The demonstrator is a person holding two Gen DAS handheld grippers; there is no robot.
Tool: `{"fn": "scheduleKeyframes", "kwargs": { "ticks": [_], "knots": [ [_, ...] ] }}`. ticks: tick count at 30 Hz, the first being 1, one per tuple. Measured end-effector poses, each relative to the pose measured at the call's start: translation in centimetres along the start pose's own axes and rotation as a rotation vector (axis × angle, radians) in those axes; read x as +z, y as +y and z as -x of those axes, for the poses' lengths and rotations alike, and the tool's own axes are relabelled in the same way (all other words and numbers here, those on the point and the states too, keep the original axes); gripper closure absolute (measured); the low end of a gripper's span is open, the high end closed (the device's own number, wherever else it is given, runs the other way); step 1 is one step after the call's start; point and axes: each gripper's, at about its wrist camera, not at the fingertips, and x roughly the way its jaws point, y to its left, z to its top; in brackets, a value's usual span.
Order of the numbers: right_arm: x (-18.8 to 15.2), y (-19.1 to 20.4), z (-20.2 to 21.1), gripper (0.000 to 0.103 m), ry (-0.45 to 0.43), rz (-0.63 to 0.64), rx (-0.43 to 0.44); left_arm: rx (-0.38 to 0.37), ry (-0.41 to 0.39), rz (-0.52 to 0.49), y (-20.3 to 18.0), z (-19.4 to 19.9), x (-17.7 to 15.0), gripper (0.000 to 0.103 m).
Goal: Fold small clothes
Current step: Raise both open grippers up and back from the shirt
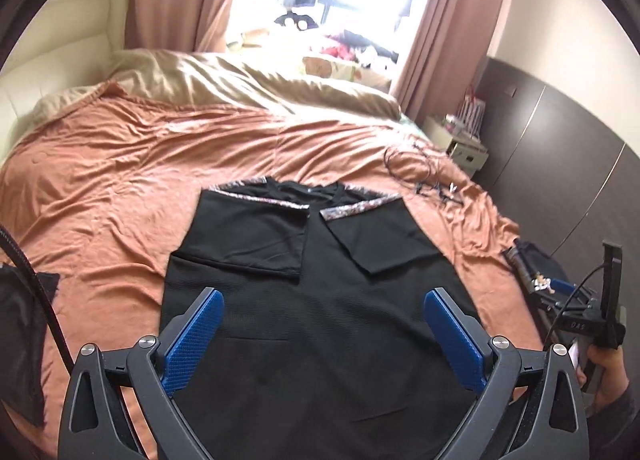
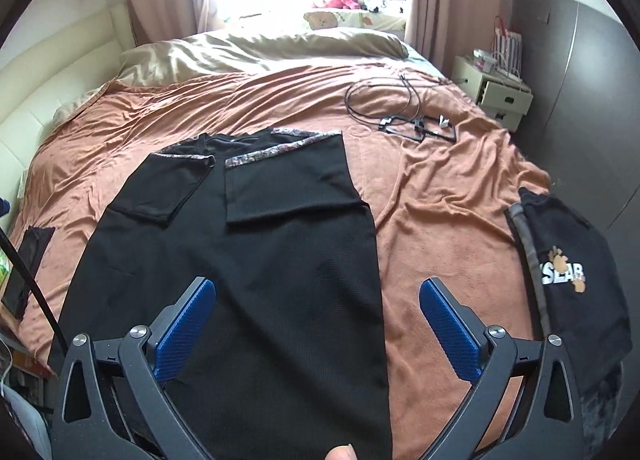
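Black shirt (image 1: 316,300) flat on the orange bedspread (image 1: 120,180), both sleeves already turned in over the chest below the collar; judged about half done, with the crosswise fold from the hem left. Left gripper (image 1: 324,336) and right gripper (image 2: 316,328) above its lower part, jaws wide apart, holding nothing. Right of the shirt a folded printed garment (image 2: 568,272), beyond it cables (image 2: 400,108), beige pillows, pink curtains and a bright window.

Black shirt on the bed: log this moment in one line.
black shirt with patterned trim: flat, both sleeves folded in | left gripper: open, empty | right gripper: open, empty | orange bedspread
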Motion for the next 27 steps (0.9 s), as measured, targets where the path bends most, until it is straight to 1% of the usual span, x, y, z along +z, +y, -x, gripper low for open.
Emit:
{"fn": "scheduleKeyframes", "kwargs": {
  "ticks": [3, 5, 10, 13, 15, 17, 21, 23, 25, 27],
  "knots": [
    [-1.4, 0.9, 2.5, 0.001, -0.046, 0.035, -0.027, 0.006, -0.012, 0.029, 0.3, 2.2, -0.9, 0.002],
    [-2.5, 1.5, 4.1, 0.001, -0.074, 0.051, -0.031, 0.007, -0.033, 0.041, 0.5, 3.6, -1.5, 0.002],
    [-5.2, 1.5, 7.2, 0.001, -0.105, 0.05, 0.002, -0.001, -0.093, 0.065, 1.0, 7.6, -3.5, 0.002],
    [-7.1, 1.6, 9.1, 0.001, -0.139, 0.069, -0.035, 0.031, -0.128, 0.062, 1.3, 9.7, -5.0, 0.002],
    [-8.2, 1.6, 9.8, 0.001, -0.156, 0.071, -0.036, 0.047, -0.14, 0.057, 1.5, 10.7, -6.0, 0.002],
    [-9.4, 1.5, 10.3, 0.001, -0.155, 0.063, -0.02, 0.059, -0.146, 0.058, 1.8, 11.6, -7.1, 0.002],
    [-11.5, 0.6, 11.2, 0.001, -0.16, 0.013, 0.008, 0.086, -0.171, 0.056, 2.5, 13.0, -9.0, 0.002],
    [-12.4, 0.3, 11.7, 0.001, -0.181, 0.0, 0.004, 0.102, -0.177, 0.049, 2.9, 13.6, -10.1, 0.002],
    [-13.5, 0.1, 12.3, 0.001, -0.208, 0.008, -0.022, 0.109, -0.171, 0.051, 3.5, 13.9, -11.1, 0.002],
    [-14.6, 0.2, 12.4, 0.001, -0.221, 0.021, -0.016, 0.119, -0.161, 0.06, 4.0, 14.2, -12.0, 0.002]
  ]
}}
